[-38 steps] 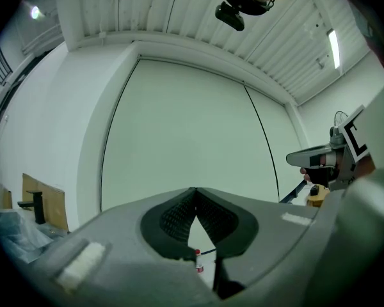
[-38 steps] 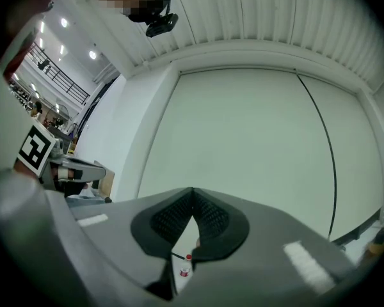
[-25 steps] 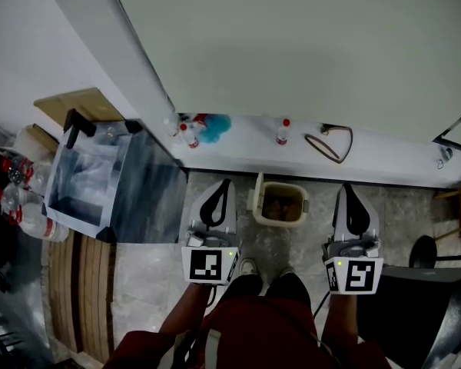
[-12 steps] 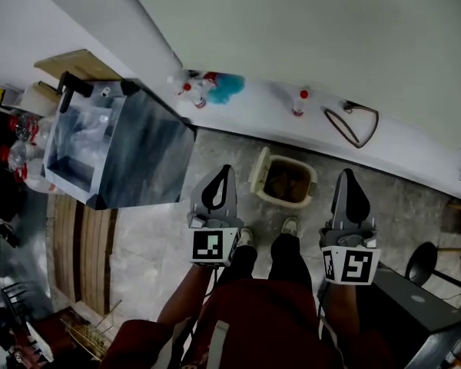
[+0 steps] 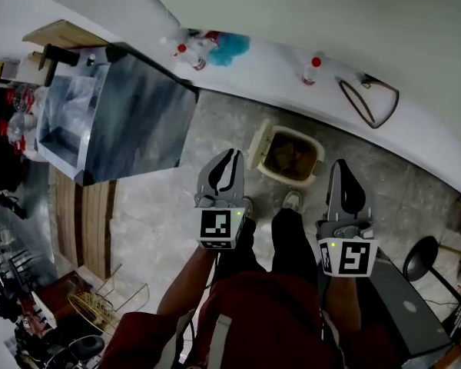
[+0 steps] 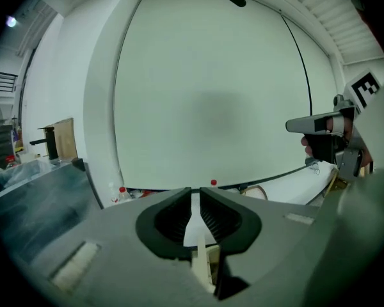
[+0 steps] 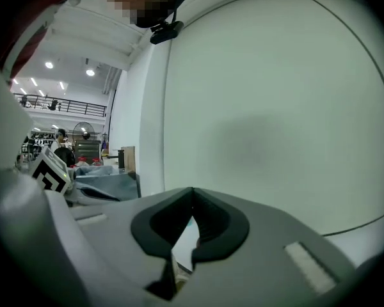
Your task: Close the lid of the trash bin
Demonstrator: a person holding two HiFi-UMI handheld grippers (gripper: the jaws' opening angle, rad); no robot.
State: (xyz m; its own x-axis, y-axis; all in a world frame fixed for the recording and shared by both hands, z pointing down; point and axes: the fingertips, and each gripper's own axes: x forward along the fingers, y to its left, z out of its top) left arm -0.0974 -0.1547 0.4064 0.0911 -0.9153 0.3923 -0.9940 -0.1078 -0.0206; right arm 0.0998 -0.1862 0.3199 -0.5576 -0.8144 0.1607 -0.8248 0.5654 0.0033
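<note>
The beige trash bin (image 5: 289, 177) stands on the grey floor (image 5: 150, 214) beside the white ledge (image 5: 276, 60), ahead of the person's shoes. In the head view it shows between the two tongs. Its lid (image 5: 256, 145) stands up at the bin's left edge (open, with what looks like brown rubbish inside). The left tongs (image 6: 194, 196) have just been opening and are slightly parted, gripping nothing. The right tongs (image 7: 192, 196) are clenched and empty.
</note>
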